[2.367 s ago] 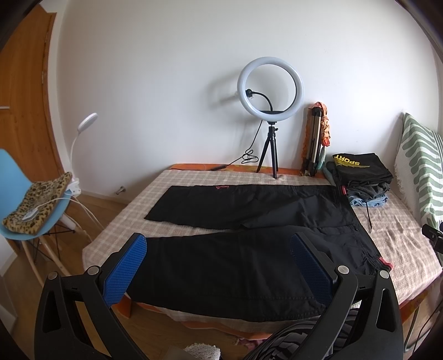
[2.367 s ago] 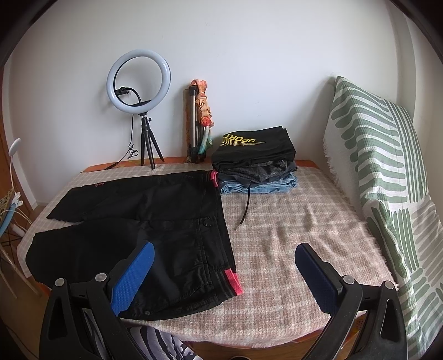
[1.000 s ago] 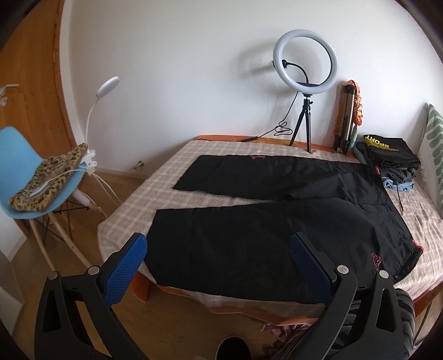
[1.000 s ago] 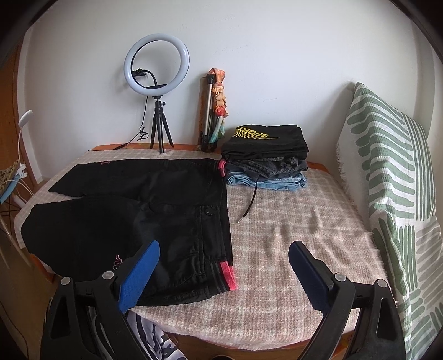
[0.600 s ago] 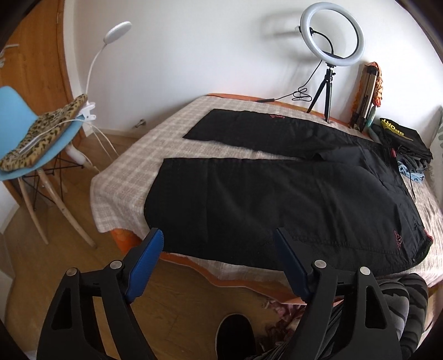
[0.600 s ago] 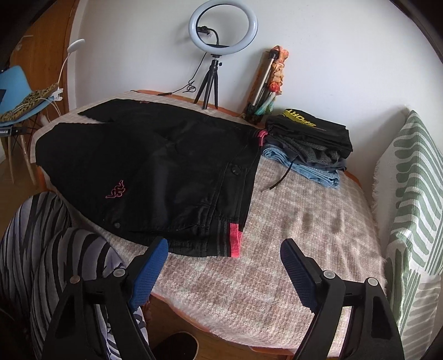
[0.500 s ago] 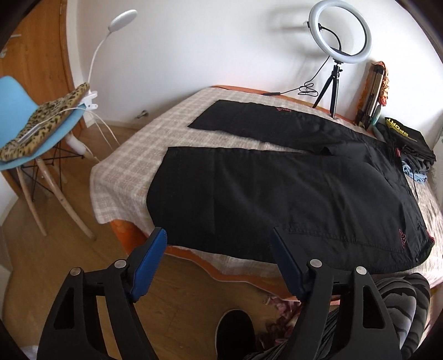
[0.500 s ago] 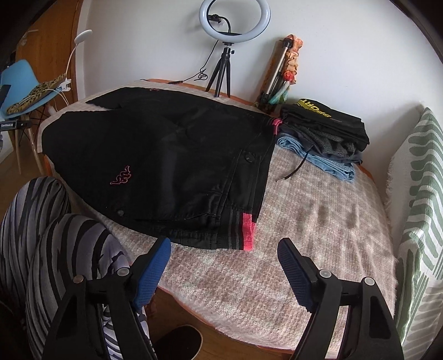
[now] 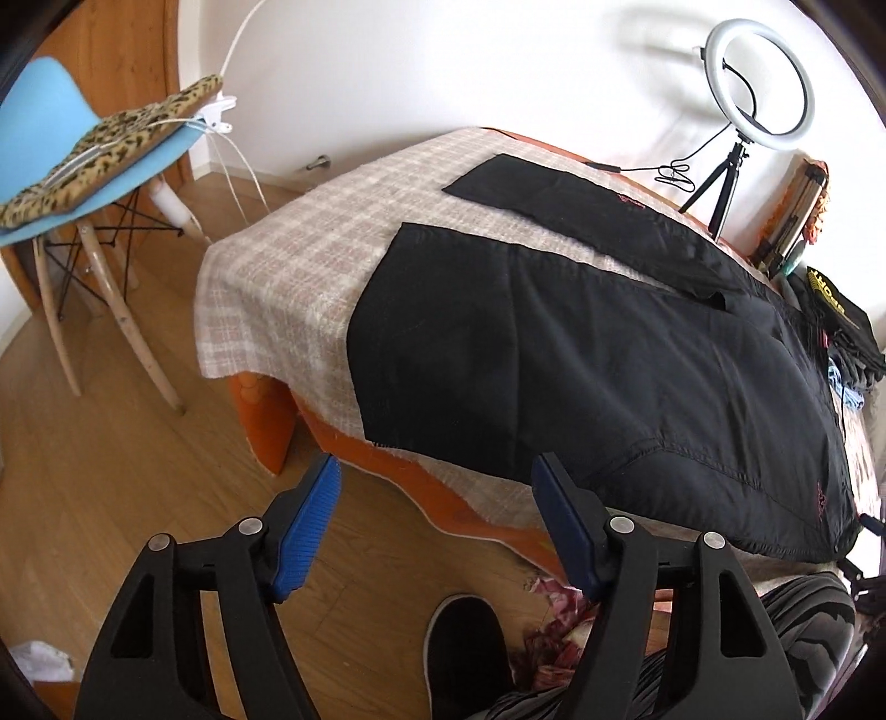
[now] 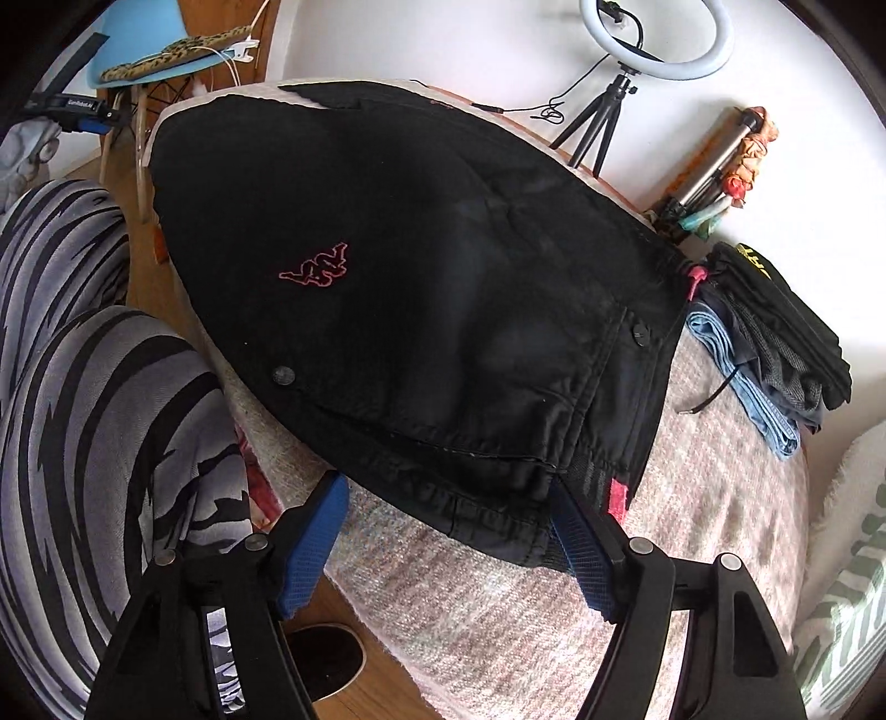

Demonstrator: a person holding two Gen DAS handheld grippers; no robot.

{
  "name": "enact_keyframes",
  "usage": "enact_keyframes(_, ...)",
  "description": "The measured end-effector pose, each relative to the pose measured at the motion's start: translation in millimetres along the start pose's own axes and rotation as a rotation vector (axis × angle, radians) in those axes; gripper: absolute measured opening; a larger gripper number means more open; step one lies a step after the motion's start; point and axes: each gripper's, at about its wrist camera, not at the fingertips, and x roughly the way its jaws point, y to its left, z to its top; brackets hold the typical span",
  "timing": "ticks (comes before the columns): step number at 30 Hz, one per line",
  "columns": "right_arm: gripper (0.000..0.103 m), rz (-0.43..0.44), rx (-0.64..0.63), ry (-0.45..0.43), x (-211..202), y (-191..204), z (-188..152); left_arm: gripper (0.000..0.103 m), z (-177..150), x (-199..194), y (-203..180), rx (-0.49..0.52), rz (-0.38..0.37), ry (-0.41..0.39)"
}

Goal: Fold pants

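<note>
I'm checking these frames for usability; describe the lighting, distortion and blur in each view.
Left wrist view: even daylight, sharp; fisheye bends the plaid-covered bed and dark corners vignette the frame. Right wrist view: the black pants bulge barrel-like, folds still readable; the lit white ring light glows without washing out the wall.

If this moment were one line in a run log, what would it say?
stage: reaching | pants: flat on bed, unfolded | left gripper: closing, empty, near leg hem | right gripper: closing, waistband corner between fingers

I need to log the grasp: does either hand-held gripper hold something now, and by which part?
Nothing is held. The left hand-held gripper and right hand-held gripper are open near the black pants, not gripping them.
</note>
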Motion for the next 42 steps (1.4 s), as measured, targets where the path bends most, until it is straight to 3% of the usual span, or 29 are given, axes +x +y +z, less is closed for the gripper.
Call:
enact_keyframes(7, 0.072, -0.04, -0.055, -0.023, 4.4, 10.1, 10.8, 0.069, -4.1, 17.4, 5.4, -0.097, -0.099, 0.047)
enact_keyframes(12, 0.032, 0.035, -0.015, -0.014, 3.4, 5.6, 16.7, 0.072, -9.0, 29.2, -12.4, -0.085, -0.151, 0.082)
enact_keyframes(18, 0.016, 0.012, -0.006, -0.06, -9.1, 1.7, 31.0, 0.072, -16.1, 44.4, -21.1, -0.166, -0.272, 0.128)
enact_keyframes(23, 0.011, -0.026, 0.002, -0.093, -14.1, -10.0, 50.4, 0.072, -19.2, 56.3, -21.3, -0.234, -0.32, 0.137)
enact_keyframes(31, 0.01, -0.064, -0.025, -0.105, -10.1, -14.4, 73.0, 0.072, -27.2, 74.6, -1.3, -0.434, -0.412, 0.123)
enact_keyframes(36, 0.01, -0.071, -0.022, -0.104, -8.9, -15.1, 75.6, 0.068, -22.5, 71.1, 10.1, -0.497, -0.389, 0.056)
enact_keyframes(37, 0.01, -0.071, -0.018, -0.104, -9.5, -15.5, 74.4, 0.058, -20.8, 68.2, 11.4, -0.5, -0.383, 0.04)
enact_keyframes(38, 0.01, -0.071, -0.016, -0.104, -10.1, -15.7, 73.7, 0.041, -19.1, 65.7, 11.8, -0.496, -0.38, 0.031)
enact_keyframes(40, 0.01, -0.075, -0.014, -0.104, -11.0, -15.2, 72.1, 0.028, -13.0, 61.6, 13.8, -0.48, -0.36, 0.011)
enact_keyframes(41, 0.01, -0.077, -0.013, -0.104, -11.5, -14.8, 71.7, 0.015, -10.7, 58.1, 12.8, -0.461, -0.346, -0.003)
enact_keyframes(42, 0.01, -0.079, -0.012, -0.104, -11.7, -14.7, 71.2, 0.012, -8.4, 54.3, 11.5, -0.44, -0.319, -0.014)
